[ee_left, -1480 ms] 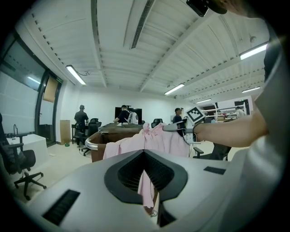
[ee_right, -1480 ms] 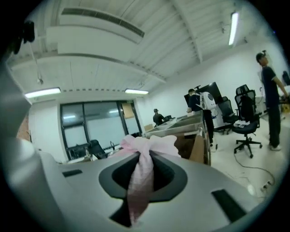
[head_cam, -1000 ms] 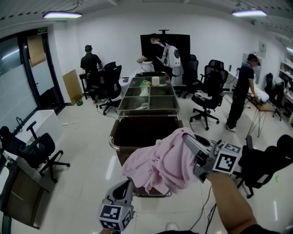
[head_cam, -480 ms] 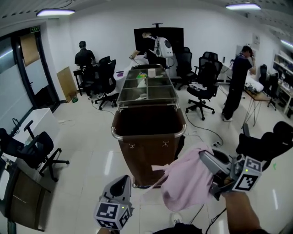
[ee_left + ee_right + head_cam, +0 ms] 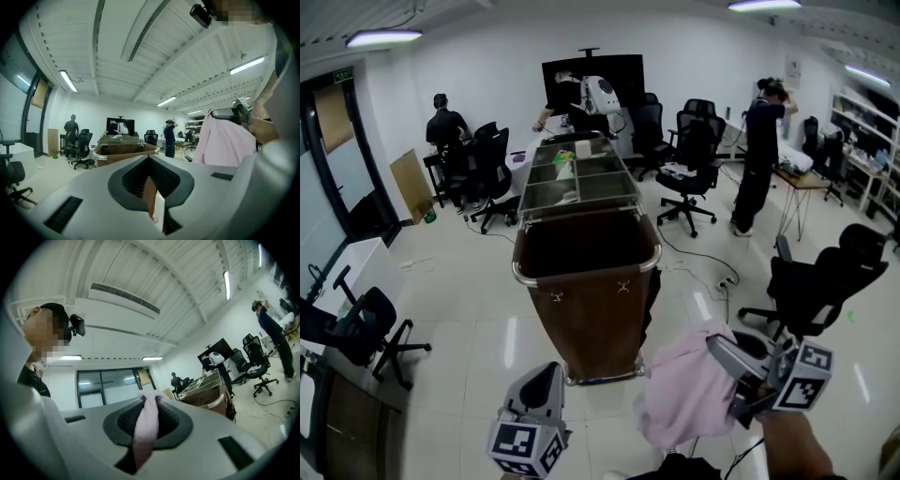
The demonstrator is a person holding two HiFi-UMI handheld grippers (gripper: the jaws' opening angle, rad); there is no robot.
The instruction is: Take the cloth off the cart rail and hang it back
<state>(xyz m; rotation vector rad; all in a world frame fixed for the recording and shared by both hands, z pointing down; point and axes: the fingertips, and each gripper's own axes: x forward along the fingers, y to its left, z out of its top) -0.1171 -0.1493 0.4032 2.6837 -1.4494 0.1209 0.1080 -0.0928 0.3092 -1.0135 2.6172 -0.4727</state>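
Hanging clear of cart [image 5: 591, 314] (lower than before) — pink cloth [image 5: 686, 398] clamped in right hand-held gripper [image 5: 719, 349]; left hand-held gripper [image 5: 551, 371] closed.

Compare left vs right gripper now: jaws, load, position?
Load: the right gripper is clamped on the pink cloth, which hangs below it; the left gripper is shut on nothing. Position: in the head view, the right gripper sits off the cart's near right corner, the left gripper in front of its near end. Shared: neither touches the cart.

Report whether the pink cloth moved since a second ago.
Yes: the pink cloth, in the right tool, went from over the cart rail down-right, clear of it.
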